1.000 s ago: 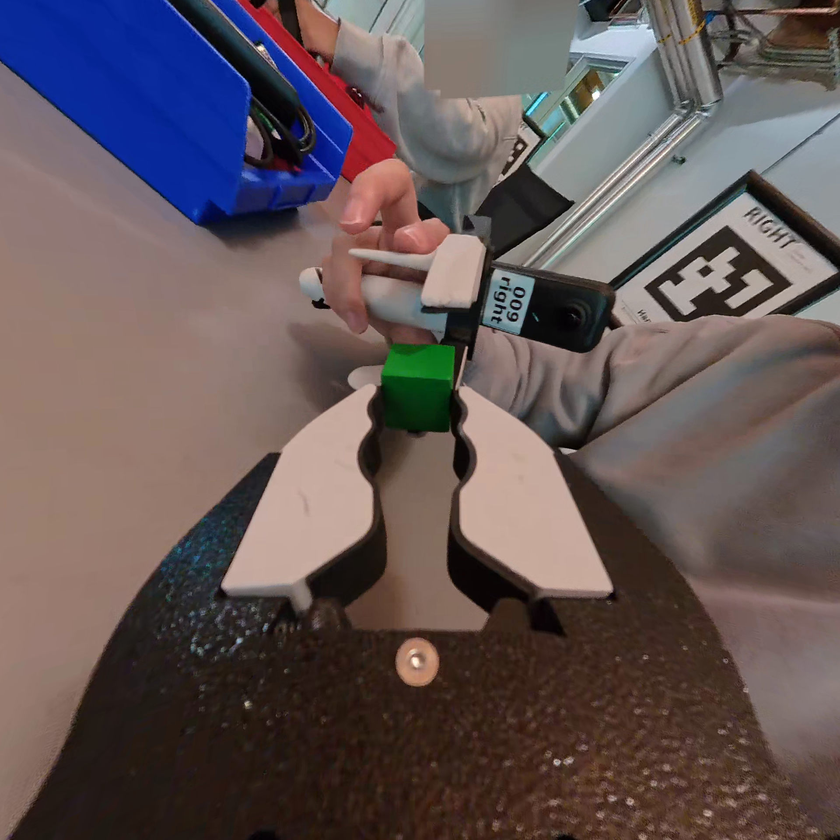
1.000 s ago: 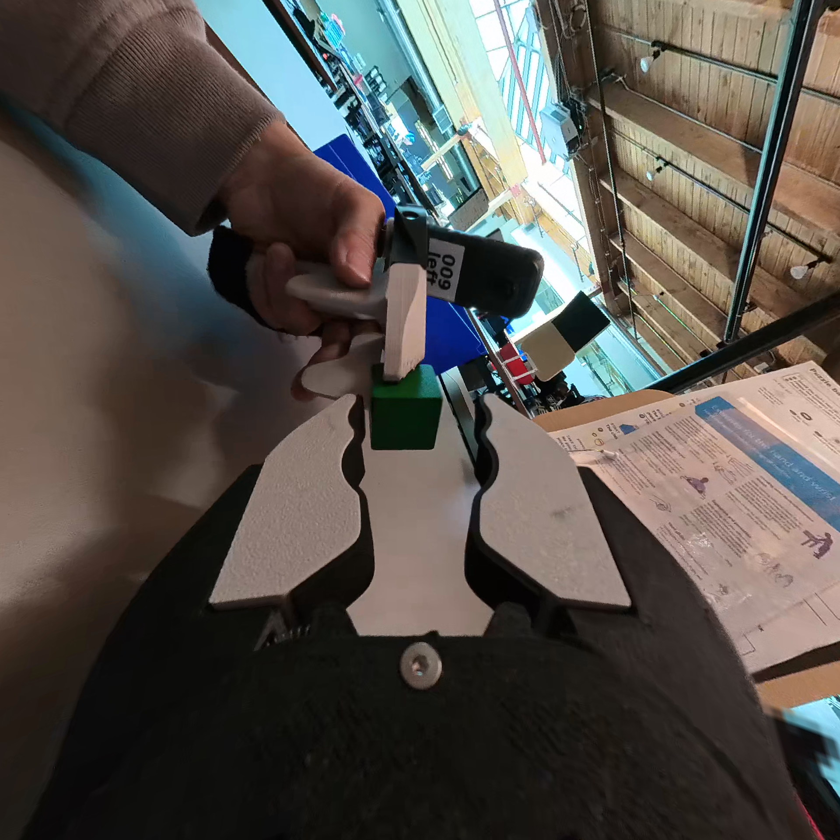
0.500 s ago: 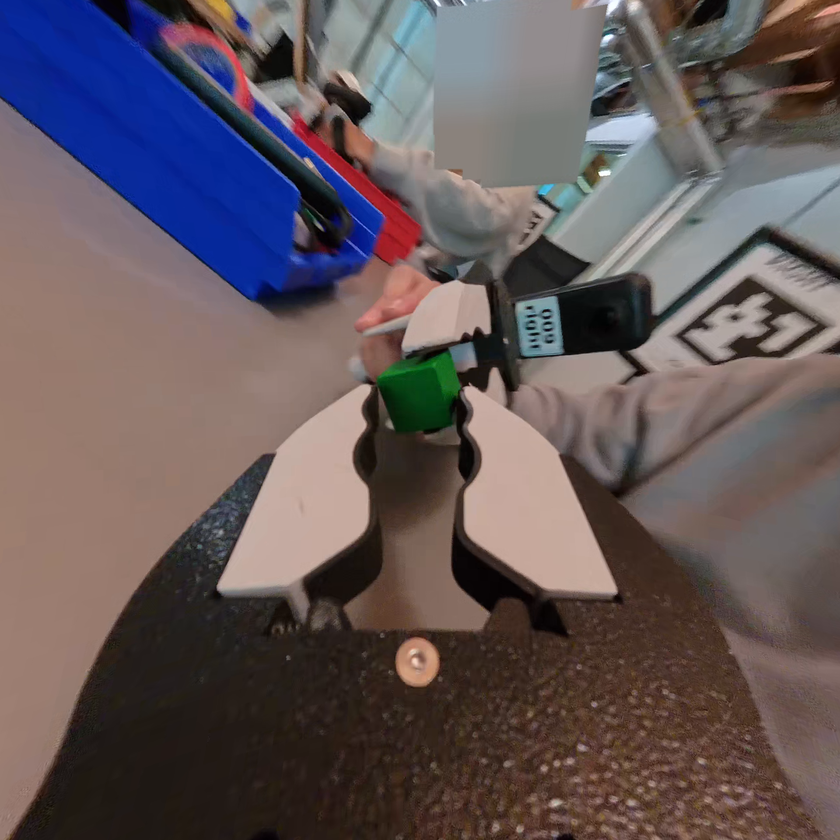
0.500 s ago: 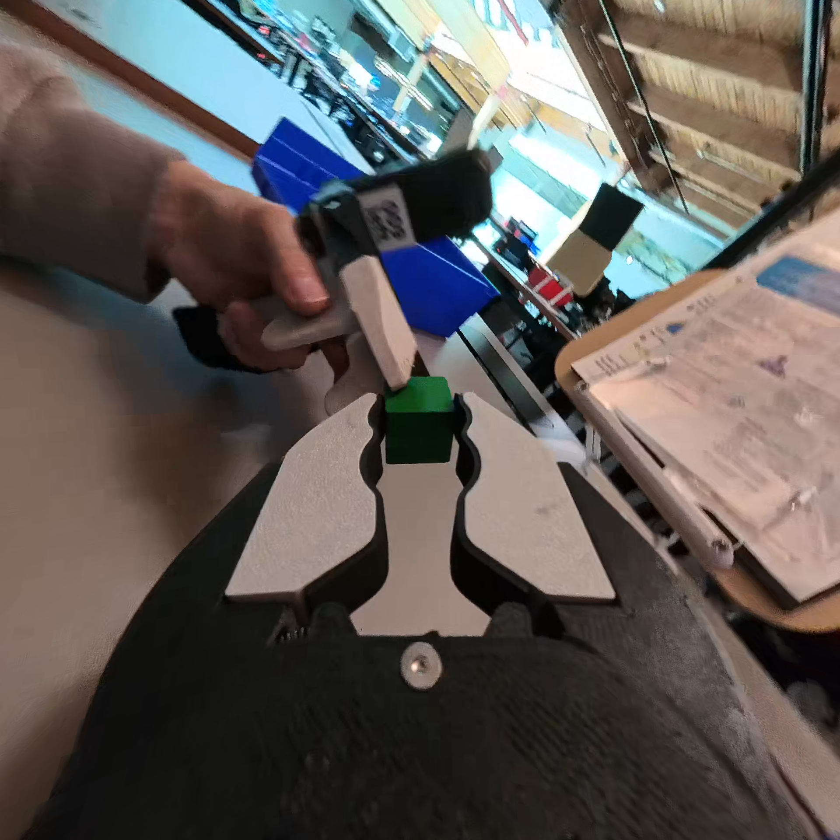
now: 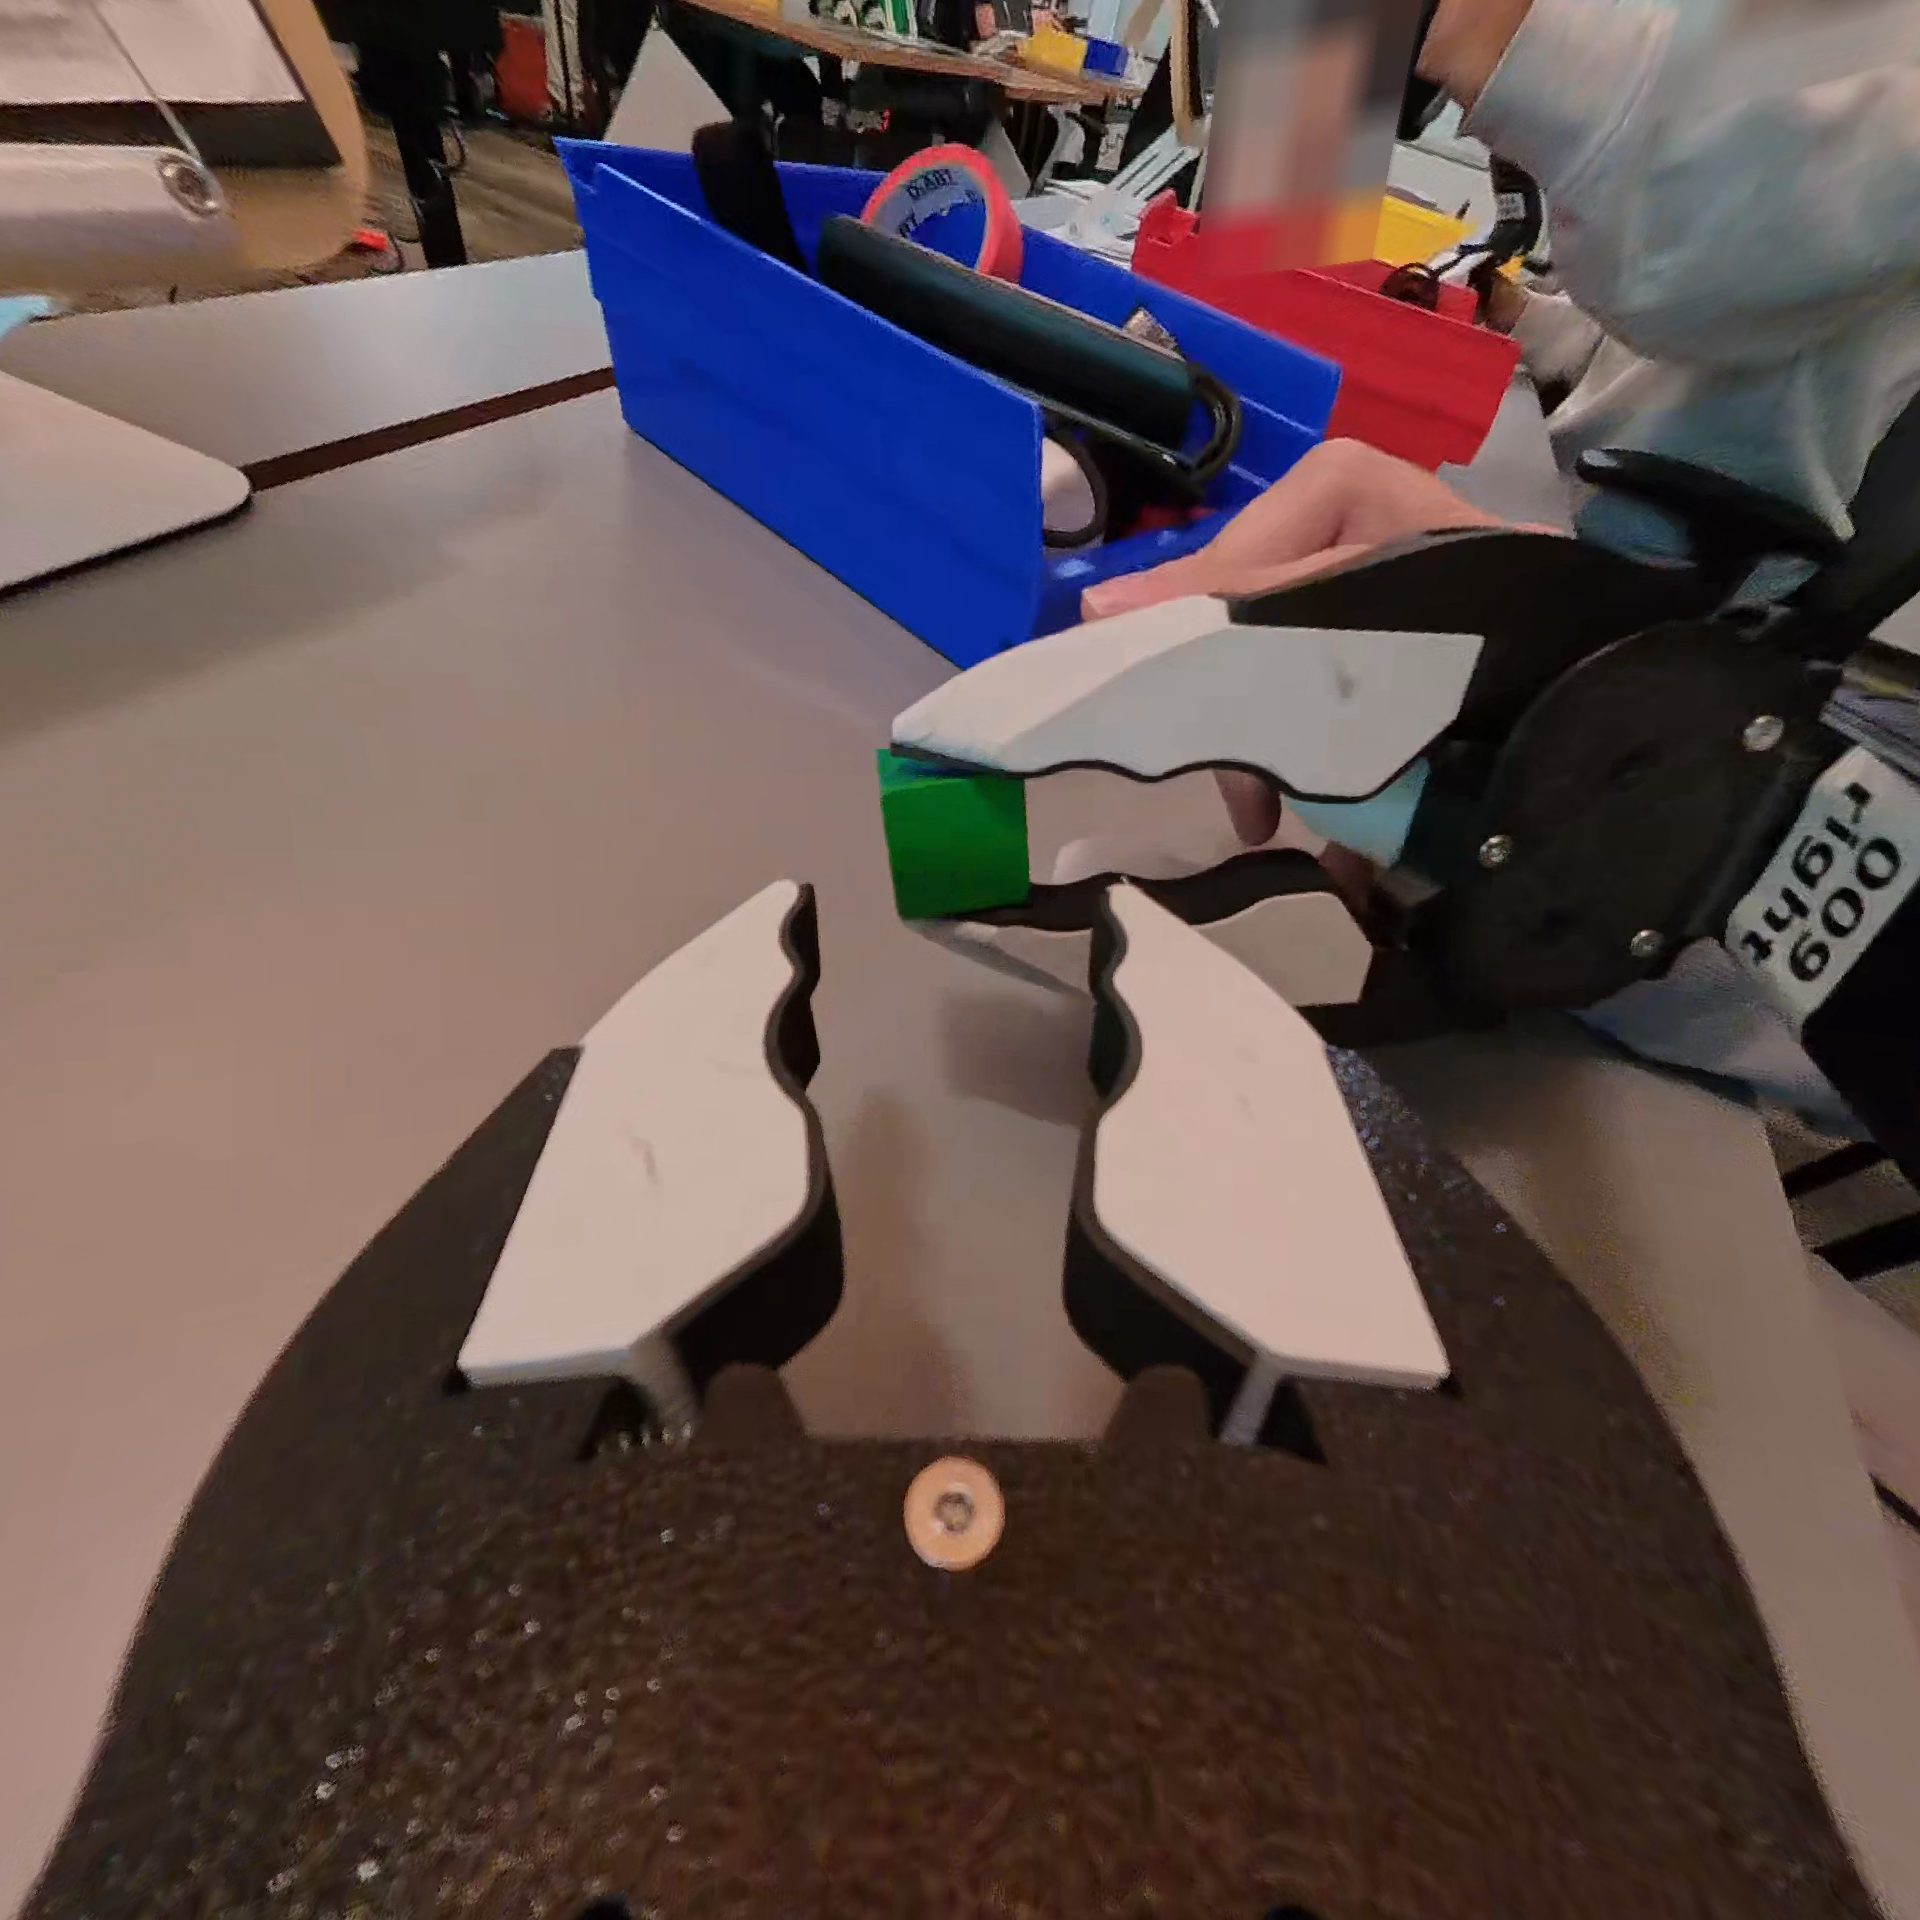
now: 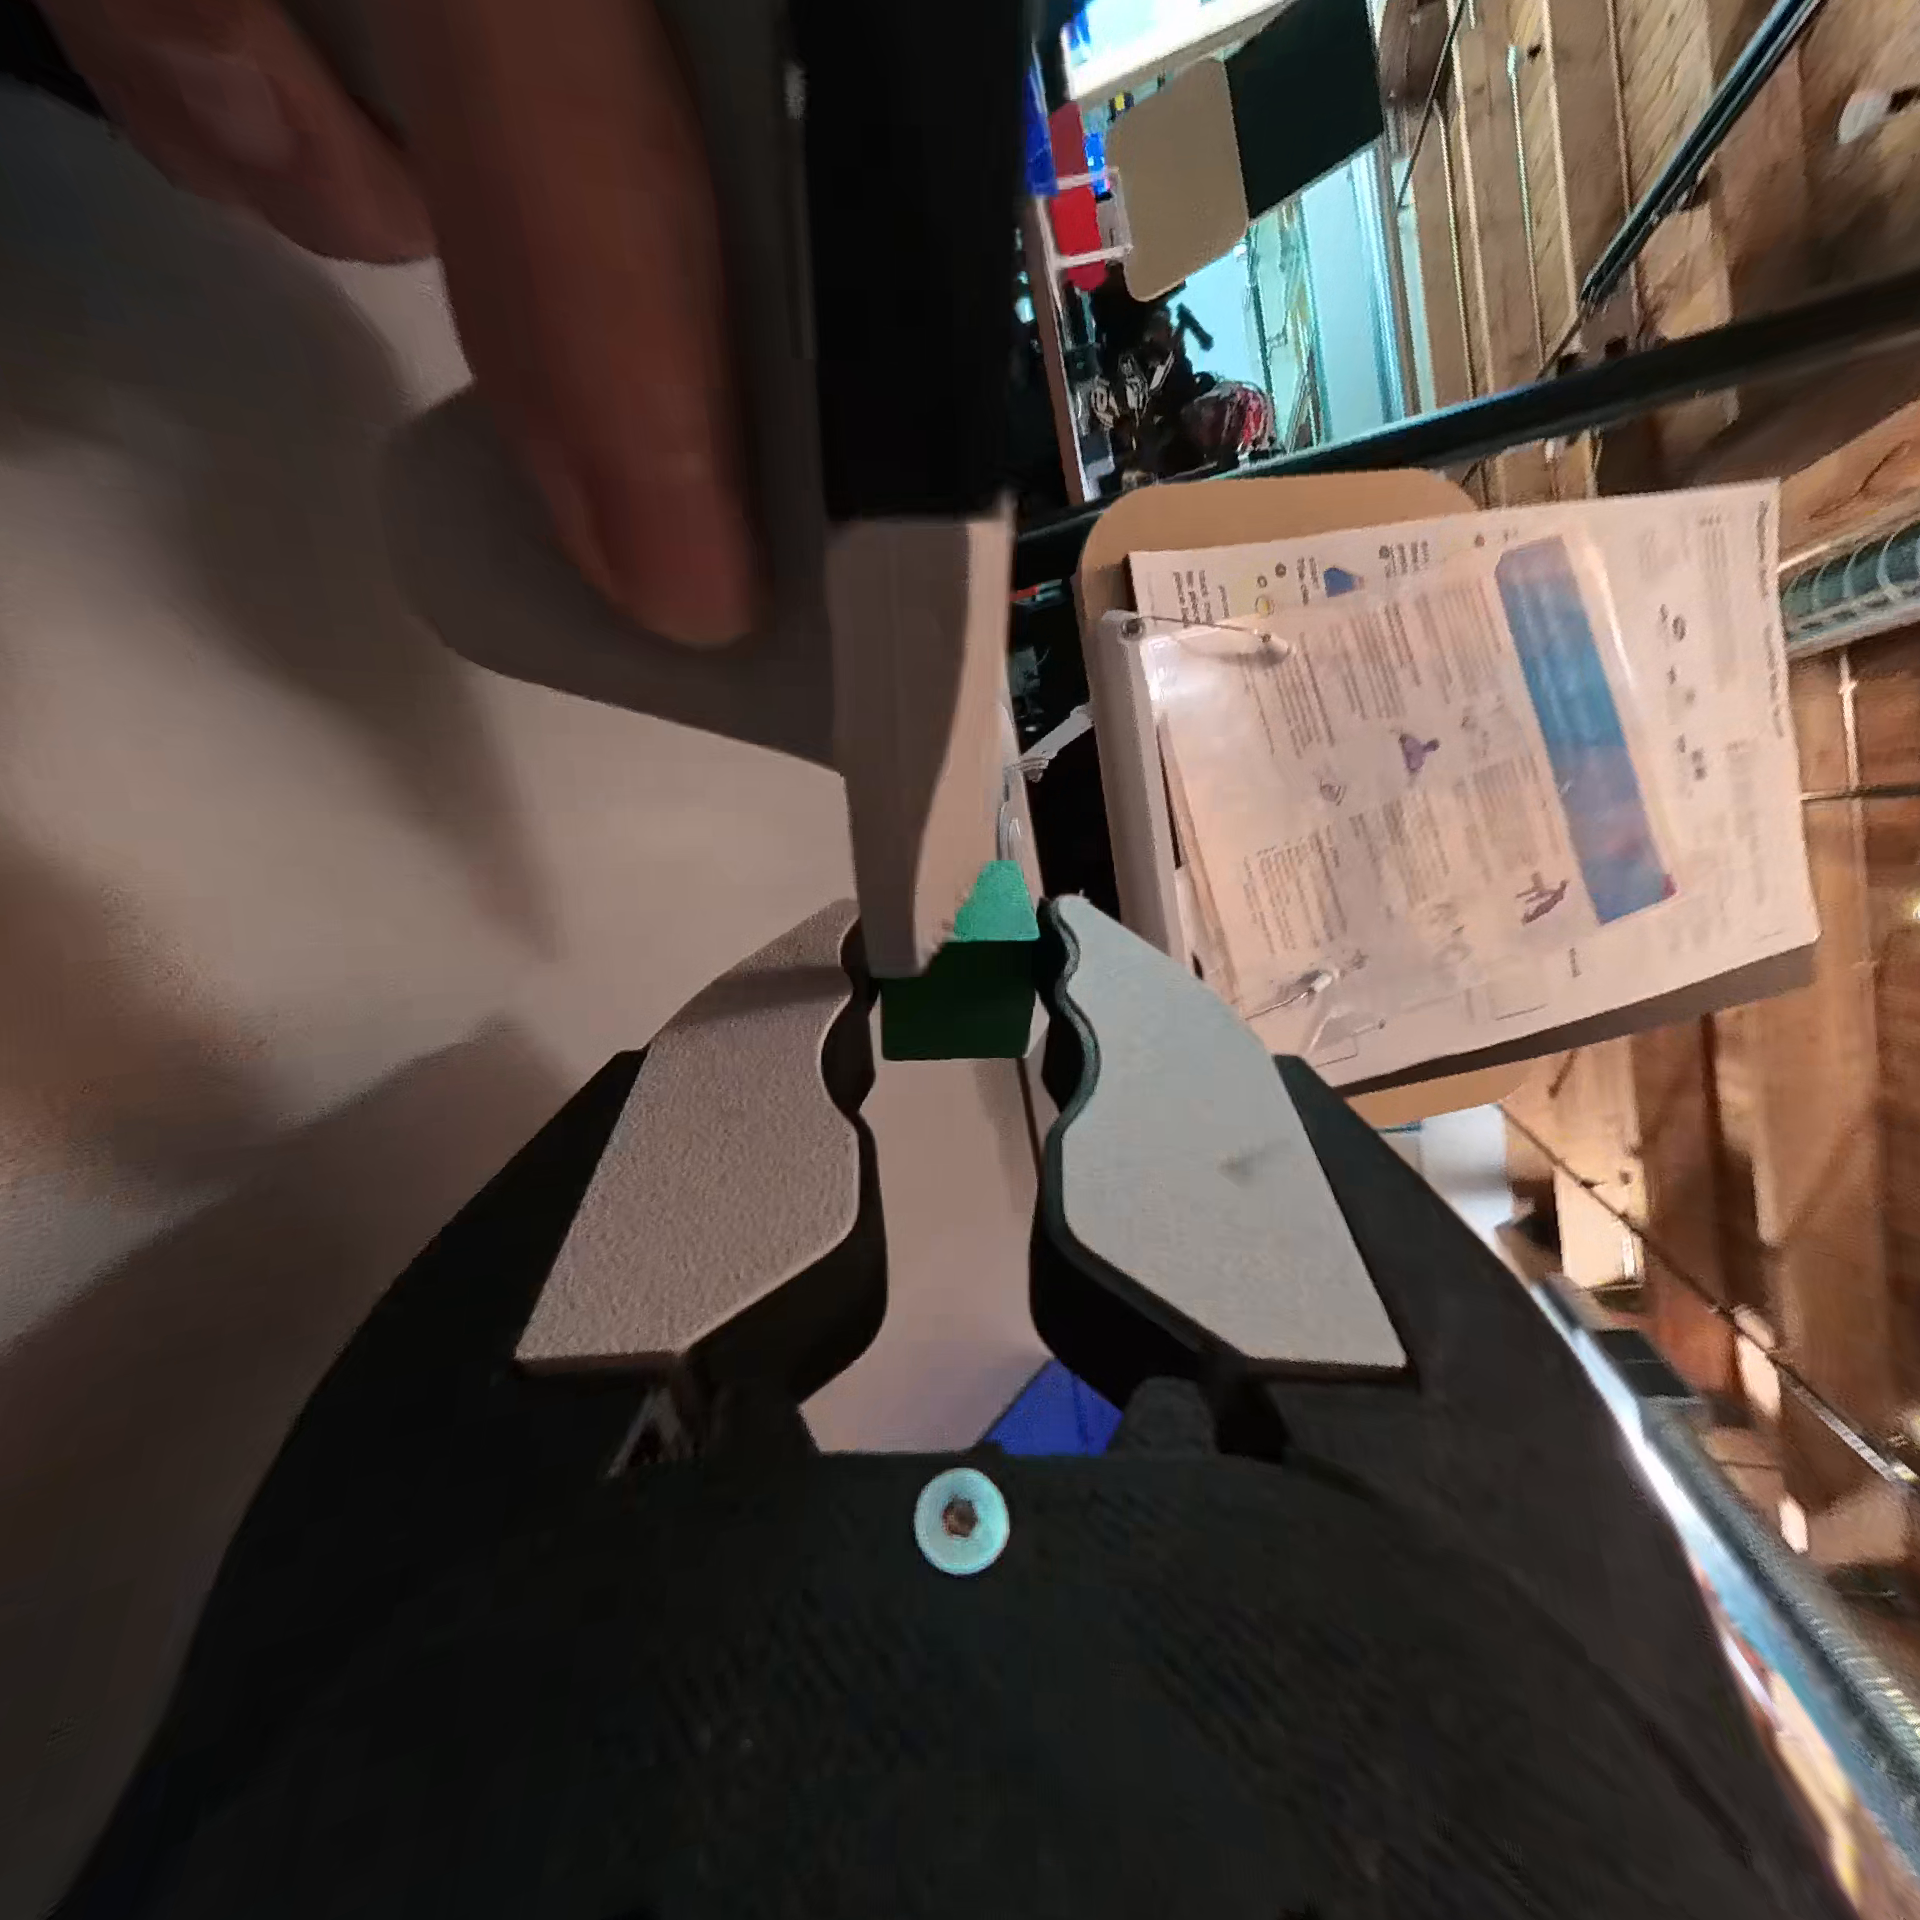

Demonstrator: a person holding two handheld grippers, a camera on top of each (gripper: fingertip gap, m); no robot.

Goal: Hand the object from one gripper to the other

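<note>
A green cube [image 5: 951, 847] is held above the grey table [image 5: 364, 779], clamped between the two white fingers of my right gripper [image 5: 914, 831], which reaches in from the right. My left gripper [image 5: 954, 906] is open, its fingertips just short of the cube and not gripping it. In the right wrist view my right gripper [image 6: 951, 930] is shut on the cube [image 6: 956, 1013]. One white finger [image 6: 904, 779] of the left gripper stands right against the cube's upper left. A hand [image 6: 623, 364] holds that gripper.
A blue bin [image 5: 831, 436] with a red tape roll [image 5: 940, 203] and black tools stands behind the cube, a red bin [image 5: 1382, 343] beyond it. A person's grey sleeve [image 5: 1714, 208] is at the far right. A board with papers [image 6: 1455, 779] hangs to the right. The tips of both grippers are at nearly the same place.
My left gripper has opened and let go of the green cube. My right gripper, shut on it since half a second ago, now holds it alone. Both views have swung round.
</note>
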